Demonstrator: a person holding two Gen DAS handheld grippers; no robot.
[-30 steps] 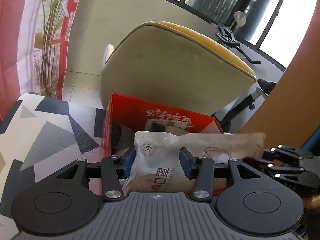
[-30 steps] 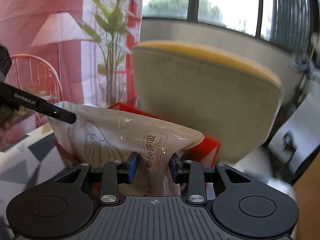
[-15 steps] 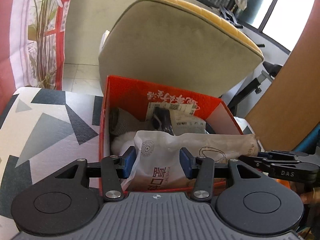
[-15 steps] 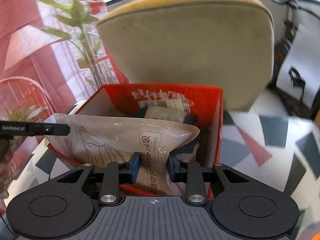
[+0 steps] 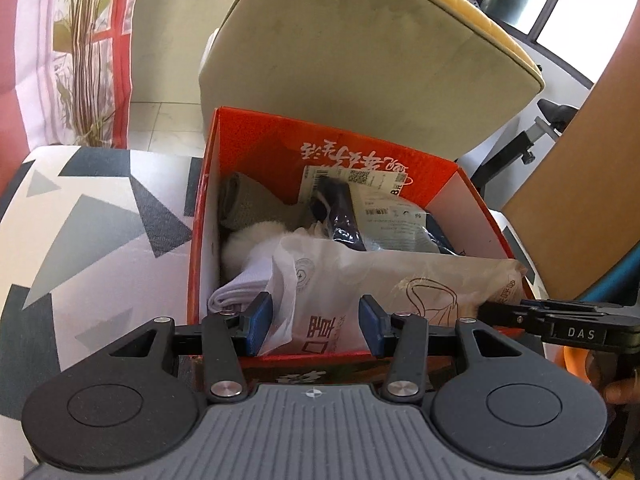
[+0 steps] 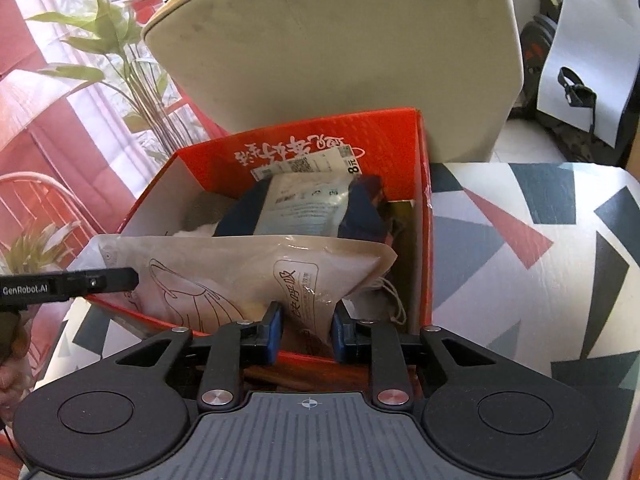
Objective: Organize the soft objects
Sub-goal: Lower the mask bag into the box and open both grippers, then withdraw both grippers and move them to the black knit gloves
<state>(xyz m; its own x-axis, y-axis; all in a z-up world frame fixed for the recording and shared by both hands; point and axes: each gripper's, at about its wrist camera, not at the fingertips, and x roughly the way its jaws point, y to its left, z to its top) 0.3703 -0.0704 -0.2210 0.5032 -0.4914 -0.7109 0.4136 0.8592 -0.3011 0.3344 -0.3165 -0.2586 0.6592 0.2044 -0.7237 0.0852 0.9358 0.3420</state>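
- Over the near end of the red box [image 5: 328, 152], left wrist view: the left hand-held gripper [image 5: 316, 318] pinches the left end of the face-mask pouch [image 5: 360, 280], whose long axis runs left to right above socks and packets.
- Right wrist view: the right hand-held gripper [image 6: 306, 326] clenches the pouch's right end [image 6: 304, 276]; it hangs inside the box [image 6: 424, 216], low over its contents.

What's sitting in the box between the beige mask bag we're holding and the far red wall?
Both wrist views show a dark navy garment and a white labelled packet between the beige plastic mask bag and the red cardboard box's far wall.
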